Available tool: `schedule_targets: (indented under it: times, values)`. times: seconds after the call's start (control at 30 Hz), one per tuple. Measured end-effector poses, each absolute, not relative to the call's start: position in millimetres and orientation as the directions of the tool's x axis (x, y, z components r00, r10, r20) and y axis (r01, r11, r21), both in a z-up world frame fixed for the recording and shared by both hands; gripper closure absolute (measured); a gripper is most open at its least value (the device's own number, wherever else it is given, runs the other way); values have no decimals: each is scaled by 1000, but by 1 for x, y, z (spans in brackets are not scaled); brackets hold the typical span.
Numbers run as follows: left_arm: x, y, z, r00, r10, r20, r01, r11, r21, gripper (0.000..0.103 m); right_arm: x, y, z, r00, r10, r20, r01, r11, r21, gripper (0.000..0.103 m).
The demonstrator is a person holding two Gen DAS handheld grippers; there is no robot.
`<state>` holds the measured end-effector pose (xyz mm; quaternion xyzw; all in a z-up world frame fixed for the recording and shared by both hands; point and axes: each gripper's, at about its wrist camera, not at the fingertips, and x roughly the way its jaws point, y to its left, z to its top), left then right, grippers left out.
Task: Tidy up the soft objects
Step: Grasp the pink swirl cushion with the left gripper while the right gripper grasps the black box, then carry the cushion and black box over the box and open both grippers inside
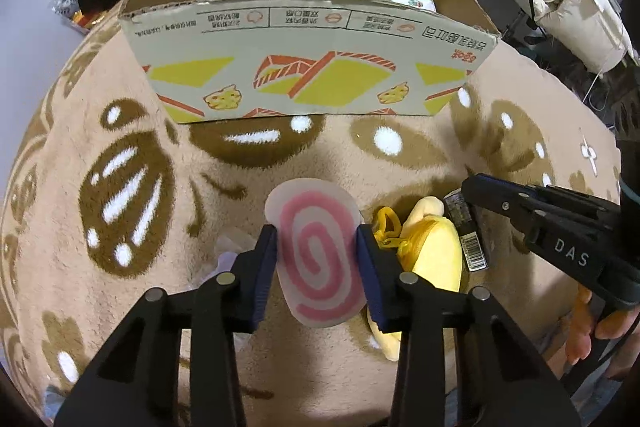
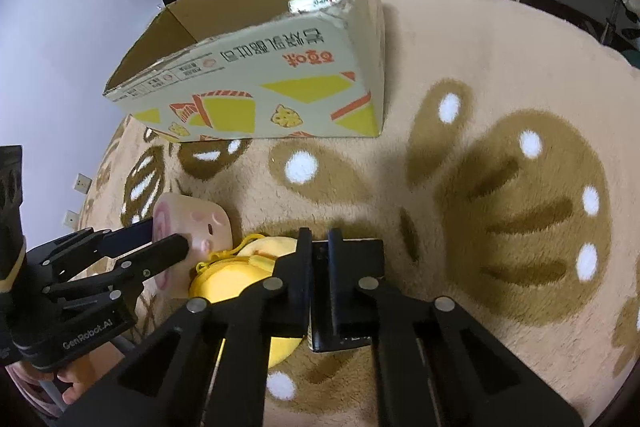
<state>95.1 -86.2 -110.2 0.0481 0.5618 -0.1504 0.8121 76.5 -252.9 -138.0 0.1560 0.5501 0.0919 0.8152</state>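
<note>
the pink swirl cushion (image 1: 318,251) sits between the two pads of the left gripper (image 1: 317,269), low over the plush rug (image 1: 120,307) and in front of the printed cardboard box (image 1: 312,67), which stands open at the top. the pads press its two sides, so the left gripper is clenched on it. to do this step well, i think the grip should be kept firm but not crushing, and the cushion lifted clear over the near wall of the box before it is let go, because a soft body can catch on the edge. just beside it lies the yellow plush pouch (image 1: 432,251). the right gripper (image 2: 319,247) comes in low from the right, fingers nearly together around a thin black package (image 2: 352,291) that touches the pouch; it seems clamped on it.
</note>
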Motion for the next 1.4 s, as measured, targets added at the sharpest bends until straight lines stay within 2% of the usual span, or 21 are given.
schedule_targets:
  times: [0.13, 0.2, 0.27, 0.33, 0.47, 1.07, 1.4]
  values:
    - [93, -87, -108, 333, -175, -927, 300, 951, -72, 65, 79, -253, -144, 355, 306, -883, 41, 939, 342, 91]
    - [93, -86, -108, 334, -169, -927, 299, 952, -66, 65, 79, -253, -145, 347, 311, -885, 50, 936, 349, 79]
    - [91, -85, -106, 343, -156, -926, 296, 954, -51, 65, 78, -254, -144, 350, 314, -883, 57, 933, 354, 57]
    - [90, -84, -105, 348, -151, -925, 295, 954, -44, 65, 77, -255, -143, 348, 308, -886, 64, 935, 350, 54]
    - [88, -82, -103, 361, -150, -920, 294, 955, -41, 67, 76, -256, -138, 366, 245, -898, 73, 954, 290, 54]
    - [86, -76, -93, 414, -136, -900, 280, 960, -16, 69, 87, -242, -164, 285, 233, -930, 75, 962, 263, 52]
    - [79, -70, -78, 480, -146, -865, 276, 961, -9, 69, 82, -251, -138, 405, 233, -884, 63, 958, 281, 53]
